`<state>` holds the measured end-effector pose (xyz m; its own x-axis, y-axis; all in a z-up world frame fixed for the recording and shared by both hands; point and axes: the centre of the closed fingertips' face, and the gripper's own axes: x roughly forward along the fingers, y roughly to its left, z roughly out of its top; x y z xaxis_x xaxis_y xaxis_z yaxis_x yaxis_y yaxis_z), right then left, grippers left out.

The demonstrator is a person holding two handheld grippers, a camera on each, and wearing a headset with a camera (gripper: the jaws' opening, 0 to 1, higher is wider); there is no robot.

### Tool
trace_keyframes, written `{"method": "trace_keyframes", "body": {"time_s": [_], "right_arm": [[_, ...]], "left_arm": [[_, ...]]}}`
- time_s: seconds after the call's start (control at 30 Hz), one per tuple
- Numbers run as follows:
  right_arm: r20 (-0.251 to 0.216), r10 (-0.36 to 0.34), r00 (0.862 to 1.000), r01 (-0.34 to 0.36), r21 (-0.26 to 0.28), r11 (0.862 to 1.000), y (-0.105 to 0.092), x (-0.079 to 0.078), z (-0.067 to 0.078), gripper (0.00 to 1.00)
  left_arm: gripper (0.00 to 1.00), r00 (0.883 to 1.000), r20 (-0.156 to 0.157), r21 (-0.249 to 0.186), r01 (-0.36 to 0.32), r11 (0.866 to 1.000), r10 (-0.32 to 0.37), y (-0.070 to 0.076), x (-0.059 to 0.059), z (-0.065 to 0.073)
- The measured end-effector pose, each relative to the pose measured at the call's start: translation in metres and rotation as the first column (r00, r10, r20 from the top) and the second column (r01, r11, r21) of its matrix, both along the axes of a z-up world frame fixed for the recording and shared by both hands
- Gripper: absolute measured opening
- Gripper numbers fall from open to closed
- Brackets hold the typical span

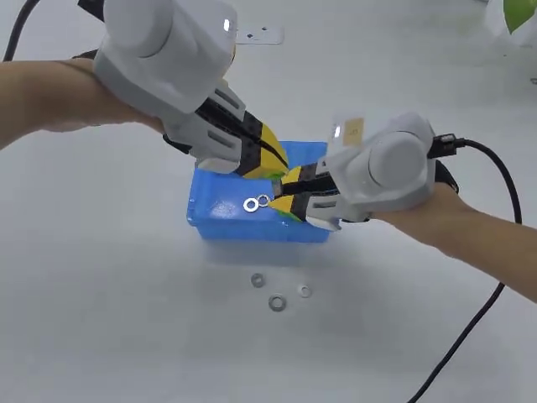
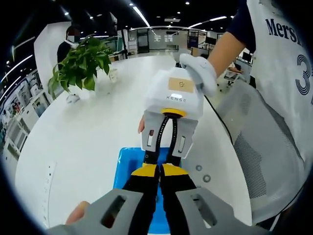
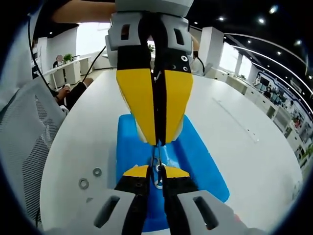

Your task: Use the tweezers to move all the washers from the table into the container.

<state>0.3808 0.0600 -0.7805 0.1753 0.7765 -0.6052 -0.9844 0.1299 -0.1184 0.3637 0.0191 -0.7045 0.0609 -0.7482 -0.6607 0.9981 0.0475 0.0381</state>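
Both grippers met tip to tip over the blue container (image 1: 220,220). The left gripper (image 1: 277,165) had its yellow jaws pressed together, and the right gripper (image 1: 284,200) had its own drawn together as well. The thin tweezers (image 3: 157,161) ran between the two sets of tips; I couldn't tell which one clamped them. Two washers (image 1: 251,204) lay inside the container, and three loose washers (image 1: 277,302) sat on the table (image 1: 101,319) just in front of it.

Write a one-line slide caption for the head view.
Left gripper and right gripper meet over blue container; two washers inside, three washers on table.
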Motion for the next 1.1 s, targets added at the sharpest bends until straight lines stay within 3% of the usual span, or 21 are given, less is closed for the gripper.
{"method": "trace_keyframes", "body": {"time_s": [0.33, 0.63, 1.1], "right_arm": [[0.027, 0.02, 0.999, -0.019, -0.019, 1.0, 0.002, -0.002, 0.005, 0.11], [0.057, 0.019, 0.998, -0.019, -0.002, 1.0, 0.004, -0.005, 0.021, 0.11], [0.107, 0.045, 0.993, -0.048, 0.024, 0.999, 0.008, -0.024, 0.051, 0.11]], "left_arm": [[0.05, 1.0, 0.02, 0.01, 0.002, 1.0, -0.002, 0.001, -0.002, 0.007], [0.05, 0.999, 0.044, 0.002, -0.003, 1.0, 0.003, 0.004, -0.005, 0.021], [0.05, 0.995, 0.099, -0.011, 0.005, 1.0, -0.004, 0.014, -0.018, 0.042]]}}
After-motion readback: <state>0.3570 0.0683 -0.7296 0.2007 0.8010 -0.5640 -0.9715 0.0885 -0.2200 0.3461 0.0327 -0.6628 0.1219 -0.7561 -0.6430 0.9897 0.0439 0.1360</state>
